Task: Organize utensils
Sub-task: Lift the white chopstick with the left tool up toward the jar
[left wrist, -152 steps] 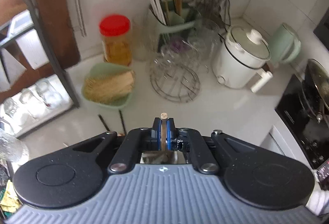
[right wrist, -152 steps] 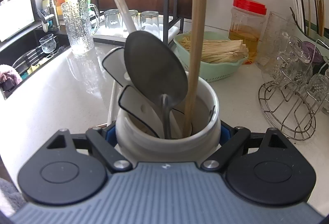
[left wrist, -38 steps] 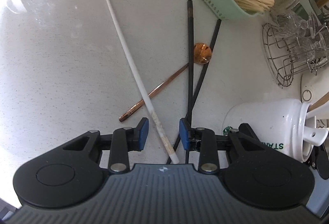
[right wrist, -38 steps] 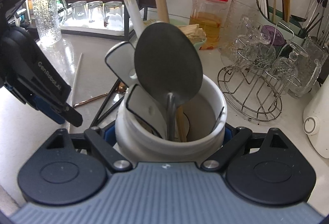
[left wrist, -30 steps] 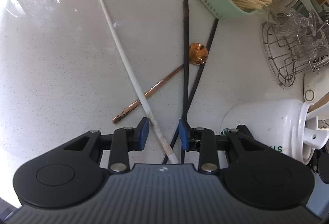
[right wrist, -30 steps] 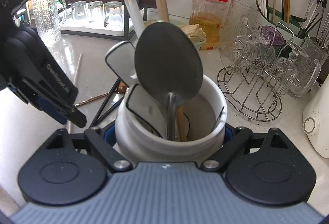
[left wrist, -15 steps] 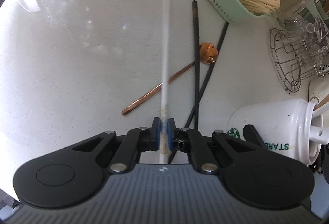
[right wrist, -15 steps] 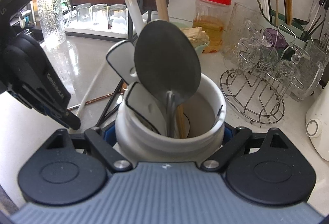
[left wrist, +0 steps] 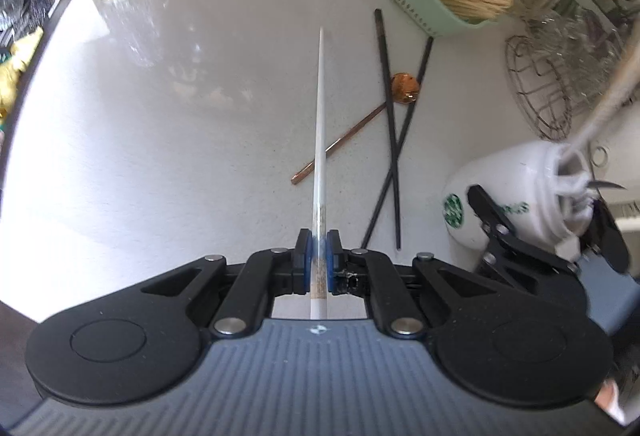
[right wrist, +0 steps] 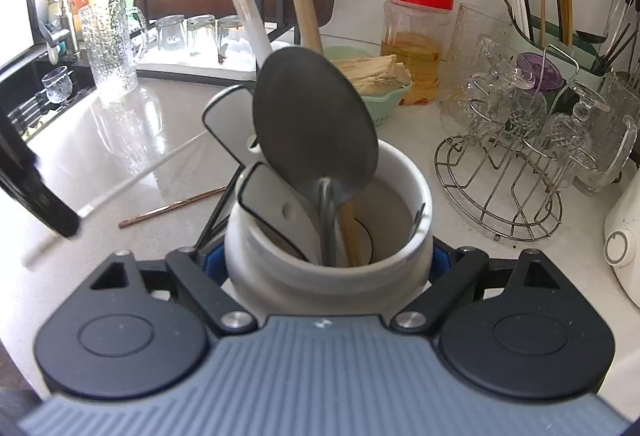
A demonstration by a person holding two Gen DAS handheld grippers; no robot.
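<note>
The white counter (left wrist: 168, 139) carries everything, and the landmark on it is the white mug (right wrist: 328, 260), tipped toward the right wrist camera and already bristling with a big dark ladle (right wrist: 316, 123), two flat white scoops and two long wooden handles. The right gripper (right wrist: 324, 260) is clamped around the mug's body, one blue pad on each side, and its jaws have just been closing a little tighter on it. Behind the mug, against the wall, stand a green basket (left wrist: 420, 7) of dry noodles, a red-lidded jar (right wrist: 416, 39) and a wire rack (right wrist: 500, 187) of glasses. To the left of the mug lie the loose pieces not yet sorted: two black chopsticks (left wrist: 390, 123) crossed over each other and a copper spoon (left wrist: 352, 131) beneath them, its bowl toward the basket. The change is in the left gripper (left wrist: 318, 256): a second ago its pads stood apart on either side of the white chopstick (left wrist: 320, 123) as it lay slanted on the counter; now they are squeezed together on its speckled end, and the stick points straight ahead, lifted clear of the surface to the mug's left. So the pick-up looks done, and the stick is probably next to be carried over and dropped into the mug's open mouth, with three pieces left after that.
</note>
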